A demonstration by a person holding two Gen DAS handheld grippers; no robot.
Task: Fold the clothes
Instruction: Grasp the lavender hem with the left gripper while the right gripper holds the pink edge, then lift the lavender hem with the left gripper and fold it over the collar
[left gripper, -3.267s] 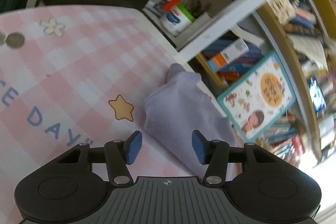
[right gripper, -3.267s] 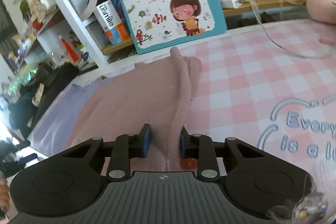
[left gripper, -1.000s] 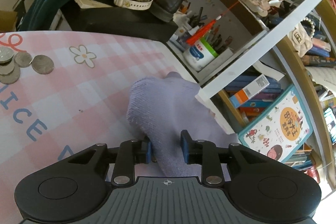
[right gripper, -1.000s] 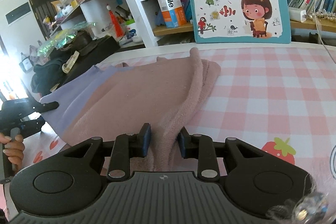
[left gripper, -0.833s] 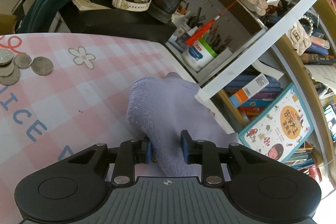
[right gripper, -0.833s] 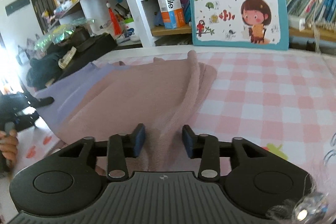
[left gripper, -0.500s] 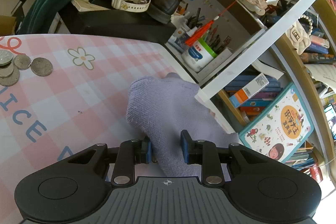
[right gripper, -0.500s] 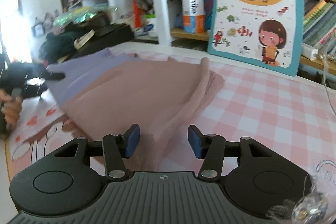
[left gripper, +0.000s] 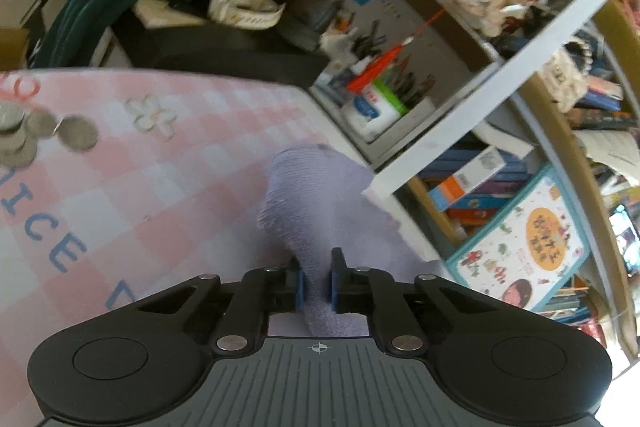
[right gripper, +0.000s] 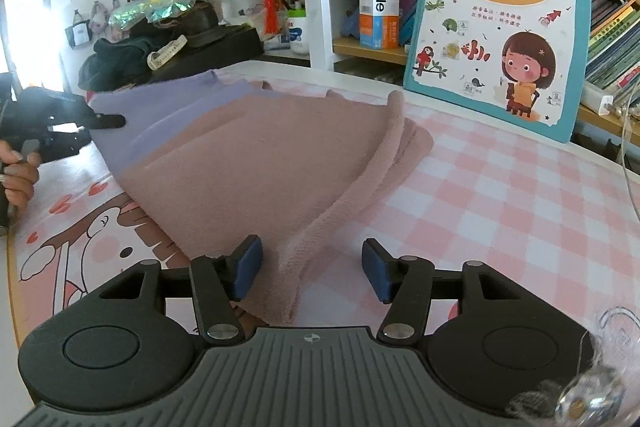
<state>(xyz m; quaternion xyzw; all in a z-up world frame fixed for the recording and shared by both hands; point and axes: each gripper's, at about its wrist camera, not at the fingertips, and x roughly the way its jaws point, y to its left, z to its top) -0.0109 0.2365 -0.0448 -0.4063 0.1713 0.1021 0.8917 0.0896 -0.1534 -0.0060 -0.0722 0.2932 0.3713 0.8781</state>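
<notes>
My left gripper (left gripper: 315, 283) is clenched on a bunched corner of the purple cloth (left gripper: 316, 203), the blue pads pinching the fabric between them. That corner is lifted off the pink checked tablecloth (left gripper: 160, 187) near the table's far edge, just below the white shelf unit (left gripper: 460, 119). From my right wrist view the same gripper (right gripper: 100, 121) shows at the table's left edge, with the person's hand (right gripper: 18, 171) around its handle.

My right gripper (right gripper: 311, 273) is released, its jaws standing wide apart, and the near corner of the pink cloth (right gripper: 260, 163) lies between the pads without touching them (as far as I can tell). The pink cloth lies folded on top of the purple one (right gripper: 160, 107), whose strip shows along the left and far sides. Its rolled right edge runs toward the picture book (right gripper: 496, 23) leaning against the bookshelf at the table's far edge.

A few coins (left gripper: 44, 135) lie on the tablecloth toward the left edge of the left wrist view.
</notes>
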